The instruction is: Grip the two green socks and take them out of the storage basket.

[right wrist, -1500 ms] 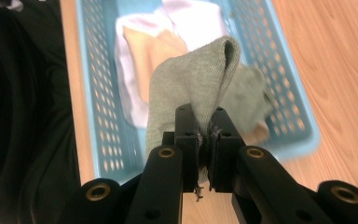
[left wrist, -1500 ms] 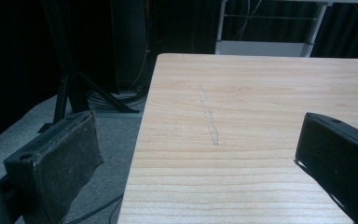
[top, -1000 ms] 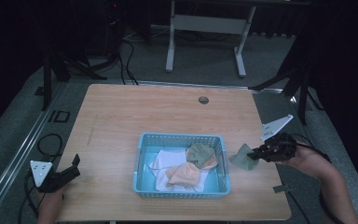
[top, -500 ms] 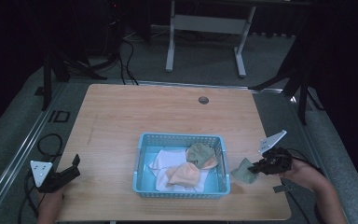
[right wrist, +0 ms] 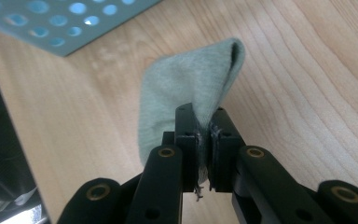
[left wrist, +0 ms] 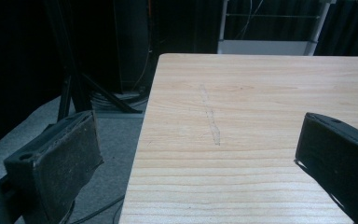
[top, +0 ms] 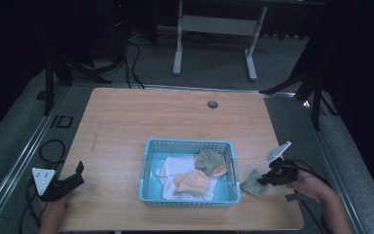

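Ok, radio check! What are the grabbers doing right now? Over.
Right gripper shut on green cloth, on the table right of the basket. Left gripper open, holding nothing, at the table's left edge. Nothing in the way.

**Colours and patterns, table scene**

Sock [right wrist: 186, 88] in the right gripper [right wrist: 204, 140]: pale grey-green, plain, fine knit texture. Gripper jaws black with brass-coloured rivets. Basket [top: 148, 161]: light blue plastic, walls perforated with a regular grid of round holes. Contents: white cloth [top: 175, 166], orange cloth [top: 191, 182], olive-green cloth [top: 209, 160], all unpatterned. Table [top: 141, 117]: light wood, straight parallel grain, one faint pale streak [left wrist: 210, 119] and a small grey round grommet [top: 213, 104]. Left gripper [top: 68, 184]: black, matte pads; white triangular plate [top: 43, 176] with dark dots. Floor [top: 214, 63]: grey carpet. Surroundings dark.
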